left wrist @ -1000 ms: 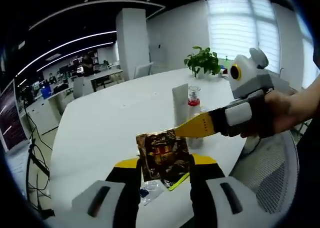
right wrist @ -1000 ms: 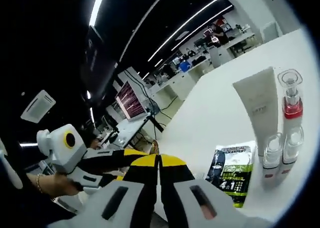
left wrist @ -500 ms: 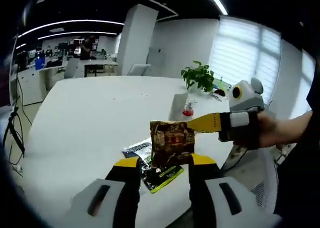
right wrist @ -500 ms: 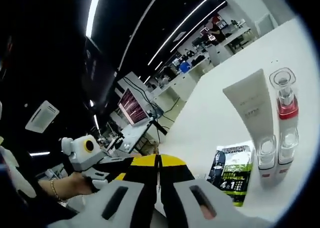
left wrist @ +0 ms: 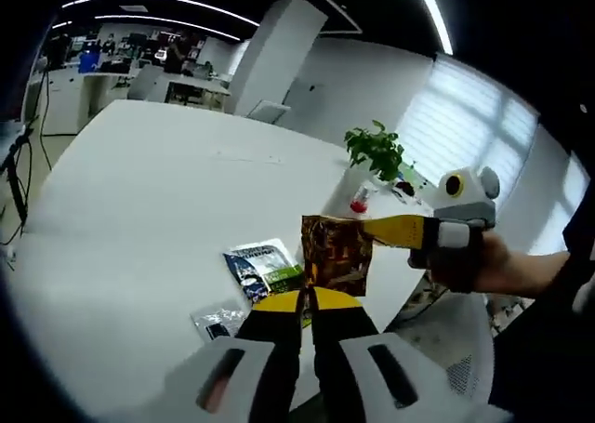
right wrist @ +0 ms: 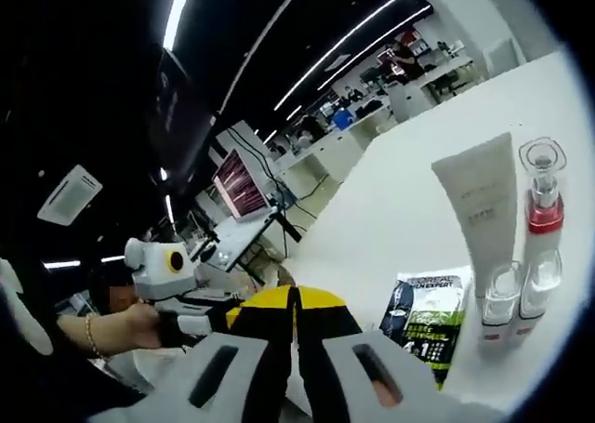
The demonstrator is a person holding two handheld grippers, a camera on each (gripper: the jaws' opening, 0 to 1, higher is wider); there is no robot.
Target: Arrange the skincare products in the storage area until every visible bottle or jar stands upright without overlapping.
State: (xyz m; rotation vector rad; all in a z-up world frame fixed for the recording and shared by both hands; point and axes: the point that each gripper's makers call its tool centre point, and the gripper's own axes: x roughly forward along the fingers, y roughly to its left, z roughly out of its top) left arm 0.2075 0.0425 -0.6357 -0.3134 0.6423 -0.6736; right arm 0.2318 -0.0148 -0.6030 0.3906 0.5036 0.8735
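Observation:
A brown foil sachet (left wrist: 337, 254) hangs above the white table (left wrist: 139, 191). My right gripper (left wrist: 367, 228) reaches in from the right and is shut on the sachet's upper right edge. My left gripper (left wrist: 307, 299) has its jaws together at the sachet's lower left corner. In the right gripper view my right gripper (right wrist: 296, 297) is shut, a brown sliver of the sachet (right wrist: 285, 276) shows at its tips, and the left gripper (right wrist: 181, 288) sits at the left in a hand. A white tube (right wrist: 479, 214), a red-banded pump bottle (right wrist: 539, 195) and two small clear bottles (right wrist: 502, 293) stand upright together.
A green and black sachet (left wrist: 265, 265) lies flat on the table, also seen beside the bottles as the same sachet (right wrist: 429, 316). A small clear packet (left wrist: 218, 319) lies near the table's front edge. A potted plant (left wrist: 376, 149) stands at the far side. A mesh chair (left wrist: 446, 339) is on the right.
My left gripper's jaws have gone from wide open around the brown sachet to shut at its lower edge. The left gripper's camera has swung, so the table looks shifted.

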